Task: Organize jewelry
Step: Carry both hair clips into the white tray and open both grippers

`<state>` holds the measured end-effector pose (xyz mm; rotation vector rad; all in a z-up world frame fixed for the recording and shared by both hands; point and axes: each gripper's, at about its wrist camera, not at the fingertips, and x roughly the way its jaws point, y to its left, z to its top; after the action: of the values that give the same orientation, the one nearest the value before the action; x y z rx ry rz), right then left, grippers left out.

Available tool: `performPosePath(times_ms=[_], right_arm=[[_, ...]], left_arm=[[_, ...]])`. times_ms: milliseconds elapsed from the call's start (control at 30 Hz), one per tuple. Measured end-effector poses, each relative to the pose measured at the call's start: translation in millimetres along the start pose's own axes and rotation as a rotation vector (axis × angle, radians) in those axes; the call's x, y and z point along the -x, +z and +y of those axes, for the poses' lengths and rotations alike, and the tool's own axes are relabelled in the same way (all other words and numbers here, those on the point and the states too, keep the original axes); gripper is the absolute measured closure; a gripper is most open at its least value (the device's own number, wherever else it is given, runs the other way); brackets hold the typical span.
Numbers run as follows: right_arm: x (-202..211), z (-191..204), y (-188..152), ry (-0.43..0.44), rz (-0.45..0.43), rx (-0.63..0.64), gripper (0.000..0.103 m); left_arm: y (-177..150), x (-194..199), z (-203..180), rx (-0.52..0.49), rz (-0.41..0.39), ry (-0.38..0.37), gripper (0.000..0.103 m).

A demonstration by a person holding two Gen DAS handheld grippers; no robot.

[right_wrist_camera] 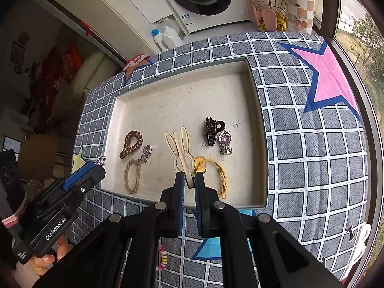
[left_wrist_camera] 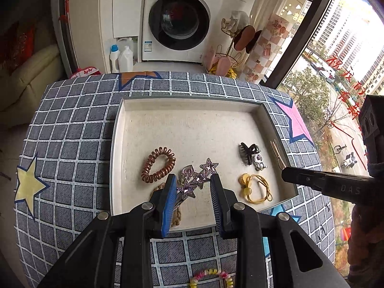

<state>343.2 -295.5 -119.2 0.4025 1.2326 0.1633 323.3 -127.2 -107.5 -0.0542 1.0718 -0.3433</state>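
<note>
A shallow cream tray (left_wrist_camera: 192, 110) (right_wrist_camera: 240, 69) lies on the checked cloth. In the left wrist view my left gripper (left_wrist_camera: 193, 180) is open around a purple star hair clip (left_wrist_camera: 196, 180), which rests against its left pad above the tray floor. In the tray lie a brown coil hair tie (left_wrist_camera: 158, 164), a black claw clip (left_wrist_camera: 248, 152), a yellow hair tie (left_wrist_camera: 255, 187) and a braided tie (right_wrist_camera: 132, 175). My right gripper (right_wrist_camera: 189, 180) is shut on a cream rabbit-shaped clip (right_wrist_camera: 180, 148) over the tray's near side.
A beaded bracelet (left_wrist_camera: 211, 277) (right_wrist_camera: 162, 259) lies on the cloth in front of the tray. A purple heart clip (right_wrist_camera: 225, 141) sits beside the claw clip, another heart clip (right_wrist_camera: 146, 153) by the coil tie. A washing machine (left_wrist_camera: 180, 19) stands behind the table.
</note>
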Motion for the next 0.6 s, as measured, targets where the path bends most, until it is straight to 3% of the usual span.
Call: performPosePath(times_ms=[267,600], right_arm=[[-20,-9,36,-0.039,-0.011,-0.008,0.094],[-49,-30,73,-0.109,-0.016,-0.03,0.094]], left_arm=[[30,-37,-1,0.03,0.006,0.038,0.062],[51,-81,-11,-0.004,0.019,0.091,0.062]])
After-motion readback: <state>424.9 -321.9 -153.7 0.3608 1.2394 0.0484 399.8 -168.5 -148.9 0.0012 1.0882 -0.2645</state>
